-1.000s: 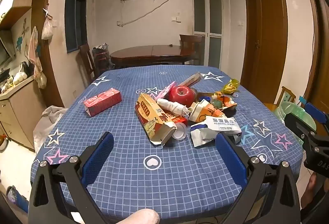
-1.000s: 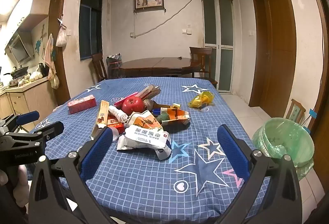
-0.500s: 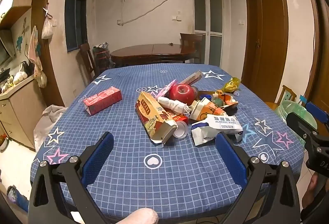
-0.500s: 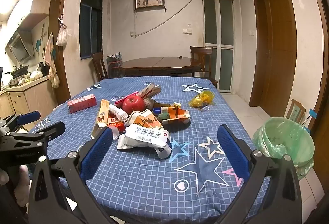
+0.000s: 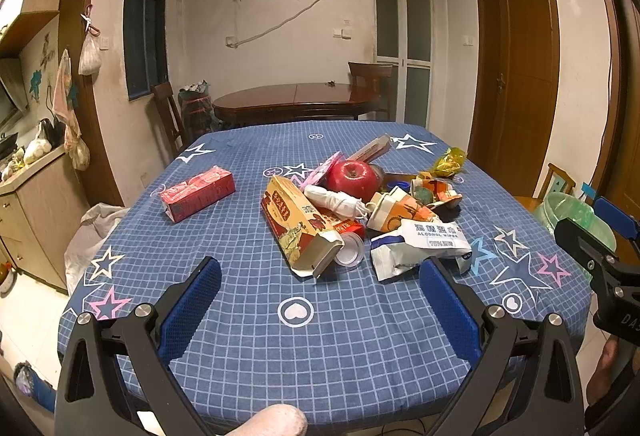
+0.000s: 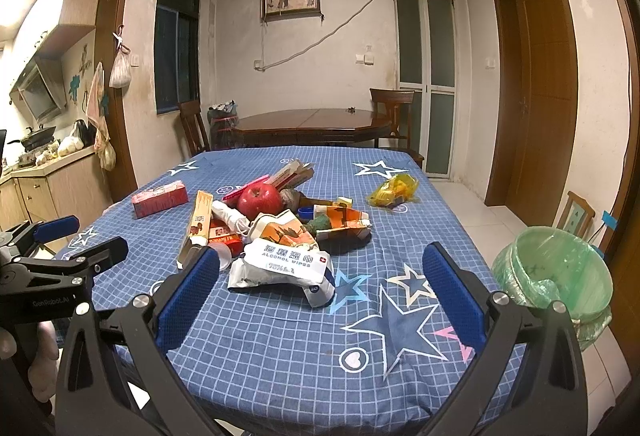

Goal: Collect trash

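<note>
My blue-padded left gripper (image 5: pixel 320 272) faces a navy tablecloth (image 5: pixel 248 320) gridded in white with stars and hearts; a red apple (image 5: pixel 353 175), red carton (image 5: pixel 198 191), white alcohol-wipes pack (image 5: pixel 420 246), yellow wrapper (image 5: pixel 450 161), green-lined bin (image 6: pixel 560 272).

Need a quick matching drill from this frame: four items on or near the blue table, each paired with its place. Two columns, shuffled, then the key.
Items
1. round red apple
2. white alcohol wipes packet
3. crumpled yellow plastic wrapper
4. bin lined with a green plastic bag

Places
A. on the floor, beside the table's right edge
B. alone on the blue star-patterned tablecloth, right of the pile
C. front of the pile, nearest both open grippers
D. back of the pile, behind the orange cartons

Pairs: 1-D, 2-C, 3-B, 4-A
</note>
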`<state>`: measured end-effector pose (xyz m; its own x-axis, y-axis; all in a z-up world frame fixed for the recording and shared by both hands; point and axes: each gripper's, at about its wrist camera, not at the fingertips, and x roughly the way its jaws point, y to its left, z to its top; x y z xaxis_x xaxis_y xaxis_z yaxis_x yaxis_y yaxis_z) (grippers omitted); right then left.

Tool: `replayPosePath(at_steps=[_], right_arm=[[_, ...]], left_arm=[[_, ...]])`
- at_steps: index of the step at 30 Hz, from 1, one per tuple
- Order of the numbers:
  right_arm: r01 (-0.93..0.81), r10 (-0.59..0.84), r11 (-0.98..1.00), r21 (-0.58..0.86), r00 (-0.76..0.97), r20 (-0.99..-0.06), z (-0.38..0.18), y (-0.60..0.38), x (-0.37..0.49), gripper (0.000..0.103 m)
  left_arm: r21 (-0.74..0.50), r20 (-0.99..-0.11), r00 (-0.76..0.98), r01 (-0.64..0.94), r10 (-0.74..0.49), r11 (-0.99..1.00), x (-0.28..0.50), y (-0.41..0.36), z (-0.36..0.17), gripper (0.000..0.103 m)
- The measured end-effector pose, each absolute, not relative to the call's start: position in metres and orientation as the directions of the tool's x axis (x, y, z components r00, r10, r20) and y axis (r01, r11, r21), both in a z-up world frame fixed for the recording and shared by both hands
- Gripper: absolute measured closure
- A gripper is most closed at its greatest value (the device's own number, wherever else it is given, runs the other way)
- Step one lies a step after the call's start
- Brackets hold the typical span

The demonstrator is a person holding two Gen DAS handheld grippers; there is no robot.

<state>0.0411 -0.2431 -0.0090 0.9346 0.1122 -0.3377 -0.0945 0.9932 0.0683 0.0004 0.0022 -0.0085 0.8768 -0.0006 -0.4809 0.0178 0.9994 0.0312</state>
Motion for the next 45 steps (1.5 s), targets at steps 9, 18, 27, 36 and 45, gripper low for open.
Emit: replayPosePath(at_steps=[9,18,27,36,45], right_arm=[[-0.096,0.114,0.993,0.07,0.934,-0.34,-0.0106,-0.2468,0.0367,0.005],[-0.096,0.113,0.993,0.066,0.933,-0.342,-0.0083,-0.2427,0.0409,0.005],[-0.095,0.112,0.993,0.065,0.932,-0.343,-0.0125,-0.242,0.0423,0.005],[-0.096,0.112,0.993,0.065,0.932,-0.345,-0.0127,-0.2421,0.0419,0.005],[-0.095,0.111,0.993,0.064,0.932,-0.346,-0.0129,-0.2422,0.0421,0.005]], left_arm=[[0.031,-0.483,0.875,0.019,-0.001,0.999,0.0005,0.0016,-0.0087,0.004],[0.032,-0.486,0.874,0.019,-0.001,0.999,0.0004,0.0019,-0.0095,0.004],[0.032,-0.489,0.872,0.018,0.0,0.999,0.001,0.0028,-0.0112,0.004],[0.033,-0.492,0.871,0.019,0.0,0.999,0.0013,0.0035,-0.0117,0.004],[0.034,-0.492,0.871,0.018,0.001,0.999,0.0016,0.0031,-0.0117,0.004]])
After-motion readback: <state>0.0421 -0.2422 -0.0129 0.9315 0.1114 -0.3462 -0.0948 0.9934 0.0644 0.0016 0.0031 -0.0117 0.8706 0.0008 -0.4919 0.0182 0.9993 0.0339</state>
